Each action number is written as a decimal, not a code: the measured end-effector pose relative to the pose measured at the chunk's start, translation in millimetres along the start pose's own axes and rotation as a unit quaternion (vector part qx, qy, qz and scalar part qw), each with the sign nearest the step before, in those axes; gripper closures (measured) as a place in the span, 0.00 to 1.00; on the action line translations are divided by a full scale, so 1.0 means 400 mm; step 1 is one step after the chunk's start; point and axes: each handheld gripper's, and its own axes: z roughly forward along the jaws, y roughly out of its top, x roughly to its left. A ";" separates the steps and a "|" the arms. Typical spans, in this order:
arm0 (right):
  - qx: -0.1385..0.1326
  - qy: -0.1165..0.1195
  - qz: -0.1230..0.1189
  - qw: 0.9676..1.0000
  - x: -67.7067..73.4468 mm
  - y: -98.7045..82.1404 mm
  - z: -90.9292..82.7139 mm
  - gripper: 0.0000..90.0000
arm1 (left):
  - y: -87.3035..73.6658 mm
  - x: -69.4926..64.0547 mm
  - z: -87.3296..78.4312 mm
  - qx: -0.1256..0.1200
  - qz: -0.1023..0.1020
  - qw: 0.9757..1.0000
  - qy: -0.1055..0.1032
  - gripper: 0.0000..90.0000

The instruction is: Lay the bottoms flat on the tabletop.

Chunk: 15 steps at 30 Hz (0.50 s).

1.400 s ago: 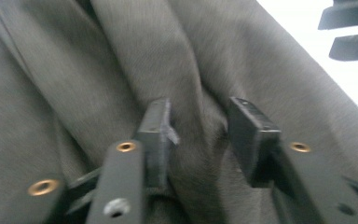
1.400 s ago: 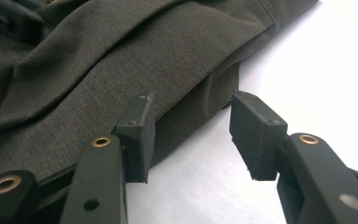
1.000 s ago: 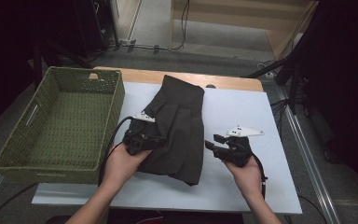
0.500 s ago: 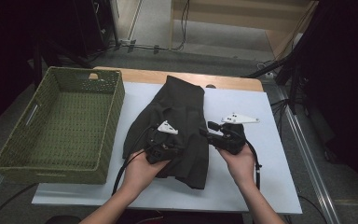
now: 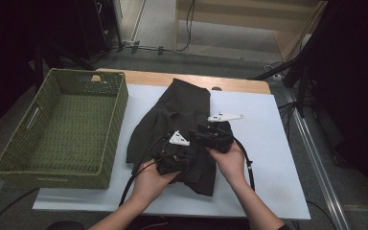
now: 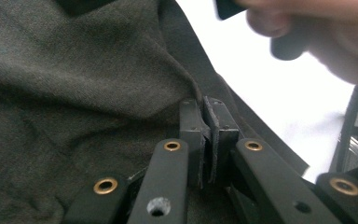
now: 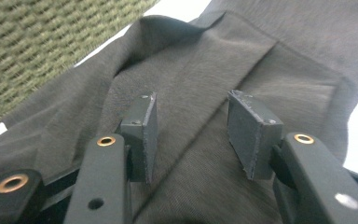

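We see two bare forearms, no sleeves on them. Our left gripper point(image 5: 172, 160) and right gripper point(image 5: 215, 136) are black, each topped by a pale grey three-cornered plate point(image 5: 178, 138), and a black cable point(image 5: 136, 172) trails from each. Up close, the jaws' black arms carry brass-ringed rivets point(image 6: 106, 185), and the flat pads point(image 7: 254, 133) are dark grey with worn edges.

Dim room around a brightly lit table; both gripper views are soft, slightly blurred.
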 end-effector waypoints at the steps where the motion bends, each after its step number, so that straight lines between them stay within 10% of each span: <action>1: 0.004 0.003 0.004 1.000 0.000 -0.001 0.007 0.58 | -0.001 -0.003 -0.001 0.001 0.000 1.000 -0.002 0.97; 7: 0.032 0.015 0.006 0.999 -0.015 -0.010 0.027 0.93 | -0.002 -0.012 -0.019 0.000 0.005 1.000 -0.017 0.97; 15: 0.030 0.018 0.020 0.999 -0.048 -0.010 -0.004 0.96 | 0.025 0.033 -0.100 -0.037 -0.015 0.999 -0.007 0.76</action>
